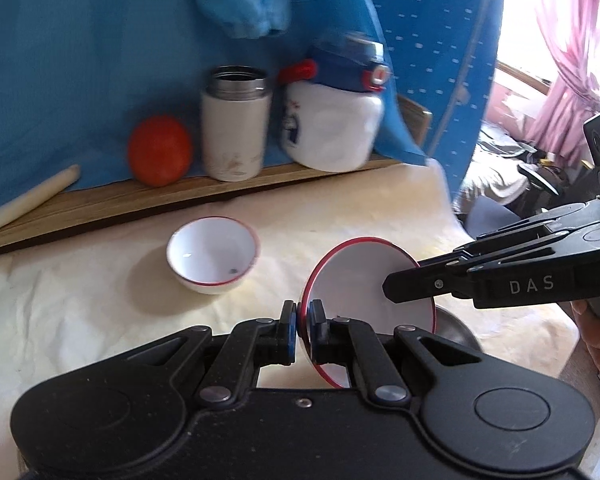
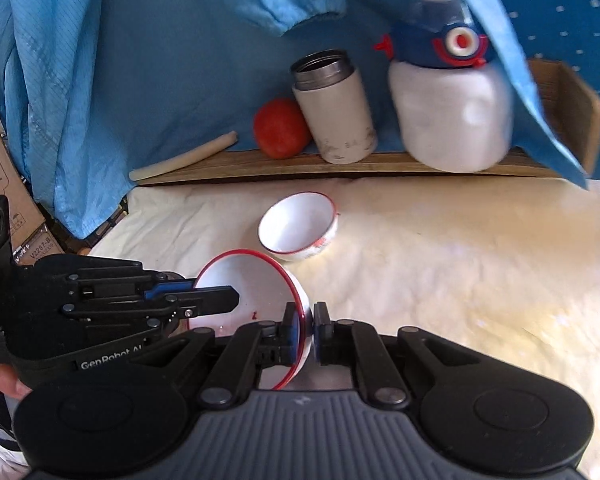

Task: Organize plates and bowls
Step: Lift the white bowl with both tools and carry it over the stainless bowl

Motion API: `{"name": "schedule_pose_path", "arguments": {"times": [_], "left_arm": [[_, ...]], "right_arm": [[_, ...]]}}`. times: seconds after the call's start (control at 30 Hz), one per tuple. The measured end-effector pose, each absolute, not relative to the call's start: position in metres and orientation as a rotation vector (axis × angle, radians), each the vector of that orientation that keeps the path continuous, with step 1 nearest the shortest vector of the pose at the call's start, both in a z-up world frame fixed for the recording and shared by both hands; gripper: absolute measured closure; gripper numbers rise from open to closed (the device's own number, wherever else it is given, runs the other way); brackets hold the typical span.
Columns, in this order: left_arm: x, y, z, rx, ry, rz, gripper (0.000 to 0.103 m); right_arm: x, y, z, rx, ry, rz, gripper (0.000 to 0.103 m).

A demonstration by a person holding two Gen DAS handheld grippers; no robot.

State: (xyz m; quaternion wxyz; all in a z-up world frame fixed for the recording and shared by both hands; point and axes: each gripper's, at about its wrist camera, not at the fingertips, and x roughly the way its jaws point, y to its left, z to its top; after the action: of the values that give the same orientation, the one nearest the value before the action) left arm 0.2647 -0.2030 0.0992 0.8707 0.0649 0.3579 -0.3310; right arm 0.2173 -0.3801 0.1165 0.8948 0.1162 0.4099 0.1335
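Over the cream cloth [image 1: 100,300] both grippers hold the same white bowl with a red rim [image 1: 364,276], tilted up on edge so its hollow faces sideways. From the left wrist view, the left gripper [image 1: 303,334] has its fingers clenched on the near rim, one blue pad [image 1: 291,332] against the outside of the wall and the other inside. The right gripper [image 1: 396,284] comes in from the right, one finger lying across the bowl's white inside. From the right wrist view, the right gripper [image 2: 306,334] likewise pinches the bowl's [image 2: 256,288] rim between its two pads, wall between them, while the left gripper [image 2: 220,298] enters from the left with a finger laid inside the hollow. A second red-rimmed bowl [image 1: 213,255] sits upright on the cloth, well apart from the held one and nearer the wooden shelf [image 1: 140,196]. On that shelf stand an orange ball [image 1: 160,151], an open white flask [image 1: 236,122] and a white jug with a blue lid [image 1: 334,116], with a pale stick [image 1: 24,204] lying at the left. Only the left wrist view shows a grey metal dish [image 1: 454,326] just behind the held bowl and pink curtains [image 1: 568,40]; only the right wrist view shows cardboard boxes [image 2: 4,184] at the far left.
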Motion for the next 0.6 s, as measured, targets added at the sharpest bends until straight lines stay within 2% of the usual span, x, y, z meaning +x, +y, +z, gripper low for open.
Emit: {"name": "schedule_pose_path", "arguments": {"times": [0.6], "left_arm": [[0.232,-0.245,0.065,0.252,0.842,-0.795,0.097]], "right_arm": [[0.175,-0.402,0.088,0.232,0.936,0.205,0.094]]}}
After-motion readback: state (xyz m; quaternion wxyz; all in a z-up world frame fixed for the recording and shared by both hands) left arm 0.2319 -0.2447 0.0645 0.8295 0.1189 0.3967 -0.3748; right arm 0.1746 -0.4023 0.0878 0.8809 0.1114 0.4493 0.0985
